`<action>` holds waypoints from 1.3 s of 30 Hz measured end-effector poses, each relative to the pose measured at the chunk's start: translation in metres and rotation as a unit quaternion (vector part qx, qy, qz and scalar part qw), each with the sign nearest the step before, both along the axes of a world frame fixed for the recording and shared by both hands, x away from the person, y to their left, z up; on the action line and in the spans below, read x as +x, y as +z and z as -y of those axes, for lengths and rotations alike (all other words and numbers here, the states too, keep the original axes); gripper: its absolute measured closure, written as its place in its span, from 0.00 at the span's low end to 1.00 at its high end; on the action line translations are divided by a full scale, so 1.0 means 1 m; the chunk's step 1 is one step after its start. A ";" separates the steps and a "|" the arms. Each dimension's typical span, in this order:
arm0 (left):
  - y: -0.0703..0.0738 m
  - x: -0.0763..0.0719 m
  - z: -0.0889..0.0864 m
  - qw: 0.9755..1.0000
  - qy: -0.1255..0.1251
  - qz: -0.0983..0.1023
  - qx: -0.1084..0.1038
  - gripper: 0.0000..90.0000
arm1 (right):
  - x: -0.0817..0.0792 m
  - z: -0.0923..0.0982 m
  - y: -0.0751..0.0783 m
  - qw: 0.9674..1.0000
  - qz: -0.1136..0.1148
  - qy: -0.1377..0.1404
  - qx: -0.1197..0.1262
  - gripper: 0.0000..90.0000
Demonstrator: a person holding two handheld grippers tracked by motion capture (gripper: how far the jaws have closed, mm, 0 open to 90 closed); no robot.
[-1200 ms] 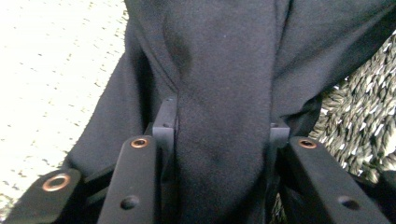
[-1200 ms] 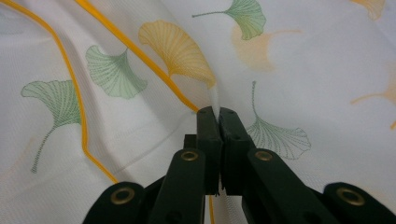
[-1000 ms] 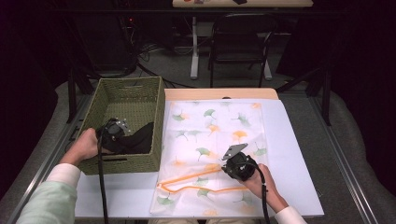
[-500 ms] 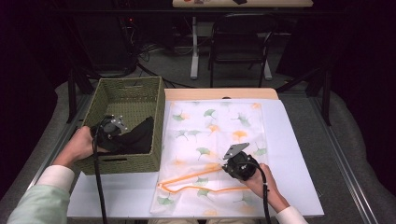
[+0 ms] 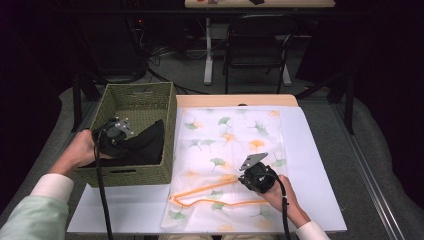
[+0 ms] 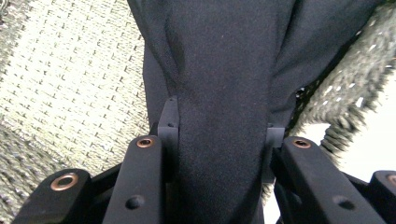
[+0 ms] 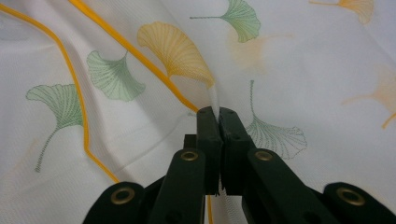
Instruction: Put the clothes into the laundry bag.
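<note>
A dark cloth is held in the left gripper above the woven green basket, which stands at the left edge of the tabletop. In the left gripper view the cloth is seen bunched between the two black jaws, which are pressed against it from both sides, with the basket's woven wall close behind. From the high view, part of the cloth is seen draped over the basket's right wall and part hanging inside the basket. The left hand is placed over the basket's near left corner. A white fabric printed with green and orange ginkgo leaves is spread across the middle of the tabletop, reaching from the far edge toward the near edge, just beside the basket. An orange trim line is seen running along its folded near part. The right gripper is set on this fabric toward the near edge, right of the middle, with the right hand behind it. In the right gripper view the jaws are pressed together, and a small raised fold of the white fabric is pinched between their tips, beside an orange leaf print. The two grippers are well apart.
</note>
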State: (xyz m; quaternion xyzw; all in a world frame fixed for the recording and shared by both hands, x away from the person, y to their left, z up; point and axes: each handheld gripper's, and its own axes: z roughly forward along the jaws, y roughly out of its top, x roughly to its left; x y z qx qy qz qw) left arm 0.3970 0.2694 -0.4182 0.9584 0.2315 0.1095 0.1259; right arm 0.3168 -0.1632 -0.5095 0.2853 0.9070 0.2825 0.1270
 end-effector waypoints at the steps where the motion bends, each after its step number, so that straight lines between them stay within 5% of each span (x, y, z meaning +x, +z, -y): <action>1: 0.003 0.000 -0.001 1.000 0.000 0.002 -0.001 0.72 | 0.000 0.000 0.000 1.000 0.001 0.001 -0.002 0.98; 11: 0.029 -0.002 0.001 1.000 -0.008 0.013 0.010 0.72 | 0.000 0.000 0.001 1.000 0.003 0.000 0.000 0.98; 16: 0.029 -0.002 0.001 1.000 -0.008 0.013 0.010 0.72 | 0.000 0.000 0.001 1.000 0.002 -0.001 0.000 0.98; 17: 0.040 -0.007 0.006 1.000 -0.010 0.011 0.021 0.72 | 0.000 0.000 0.001 1.000 0.002 -0.001 0.000 0.98; 31: 0.068 -0.016 0.016 0.998 -0.025 0.033 0.045 0.72 | 0.000 0.001 0.001 1.000 0.000 -0.002 0.003 0.98; 39: 0.089 -0.024 0.019 0.999 -0.024 0.035 0.024 0.71 | -0.001 0.001 0.001 1.000 0.001 -0.004 0.002 0.98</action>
